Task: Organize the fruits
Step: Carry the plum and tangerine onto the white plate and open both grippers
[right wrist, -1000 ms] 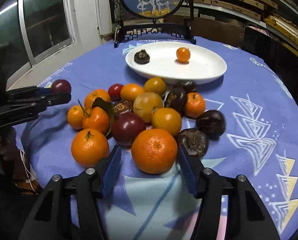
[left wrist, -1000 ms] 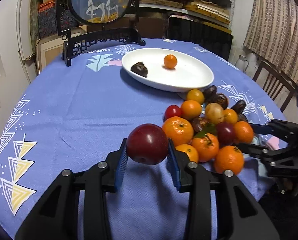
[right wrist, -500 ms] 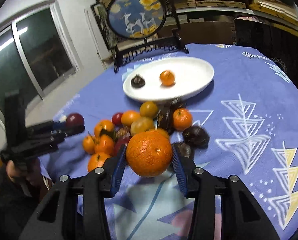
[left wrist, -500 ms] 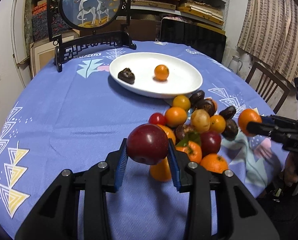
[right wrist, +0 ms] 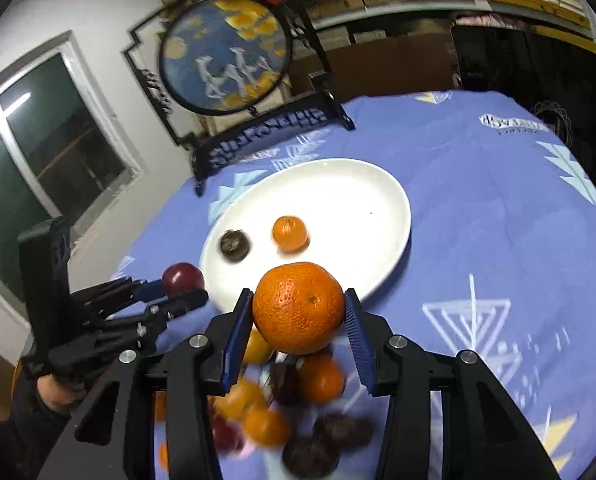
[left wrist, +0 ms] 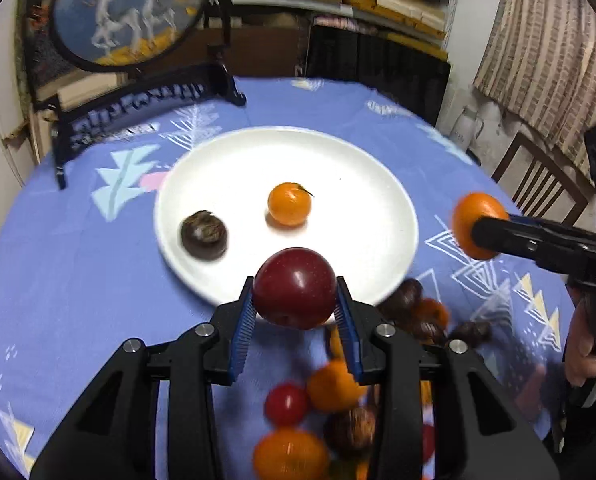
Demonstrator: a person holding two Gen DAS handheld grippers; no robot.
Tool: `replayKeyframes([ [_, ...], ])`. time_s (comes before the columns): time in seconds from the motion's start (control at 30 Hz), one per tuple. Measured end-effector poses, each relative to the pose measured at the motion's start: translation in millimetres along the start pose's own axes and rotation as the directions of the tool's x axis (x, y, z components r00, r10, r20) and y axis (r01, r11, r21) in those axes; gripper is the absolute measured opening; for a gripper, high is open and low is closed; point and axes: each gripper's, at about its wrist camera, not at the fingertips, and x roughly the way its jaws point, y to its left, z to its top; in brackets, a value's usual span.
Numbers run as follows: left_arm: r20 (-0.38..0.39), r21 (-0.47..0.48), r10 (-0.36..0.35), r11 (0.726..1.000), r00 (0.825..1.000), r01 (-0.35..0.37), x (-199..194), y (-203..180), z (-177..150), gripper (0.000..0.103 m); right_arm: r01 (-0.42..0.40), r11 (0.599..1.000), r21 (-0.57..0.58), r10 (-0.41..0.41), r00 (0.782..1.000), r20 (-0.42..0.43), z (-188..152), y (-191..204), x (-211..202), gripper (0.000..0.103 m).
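My left gripper (left wrist: 294,310) is shut on a dark red plum (left wrist: 294,288) and holds it above the near rim of the white plate (left wrist: 358,176). My right gripper (right wrist: 298,318) is shut on a large orange (right wrist: 298,308), also raised near the plate (right wrist: 362,188). The plate holds a small orange (left wrist: 289,204) and a dark brown fruit (left wrist: 203,235). A pile of oranges, red and dark fruits (left wrist: 330,408) lies on the blue cloth below both grippers. The right gripper with its orange (left wrist: 478,226) shows at the right in the left wrist view.
A round painted screen on a black stand (left wrist: 129,12) stands behind the plate at the table's far edge. A wooden chair (left wrist: 538,184) is beyond the table's right side. A window (right wrist: 37,152) is to the left. Shelves fill the back wall.
Both grippers have risen and moved forward from the fruit pile toward the plate, each carrying its fruit. The pile now lies under the grippers.
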Motion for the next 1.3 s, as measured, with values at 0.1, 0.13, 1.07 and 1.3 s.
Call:
replayKeyframes([
  [0.1, -0.063, -0.003, -0.005, 1.000, 0.998, 0.005, 32, 2, 15, 0.038, 0.014, 1.000, 0.016, -0.013, 0.998, -0.055, 16, -6, 36, 0.047],
  [0.13, -0.078, -0.022, -0.011, 1.000, 0.997, 0.009, 40, 5, 18, 0.042, 0.014, 1.000, 0.021, -0.012, 0.997, -0.071, 20, -8, 47, 0.048],
  [1.07, 0.021, 0.111, 0.000, 0.994, 1.000, -0.003, -67, -1, -150, 0.051, 0.043, 0.998, -0.051, -0.044, 0.999, -0.032, -118, 15, -47, 0.059],
  [1.3, 0.037, 0.138, -0.023, 0.990, 0.999, 0.018, -62, -8, -159, 0.034, 0.062, 0.994, -0.092, -0.069, 0.995, -0.069, -131, 14, -42, 0.059],
])
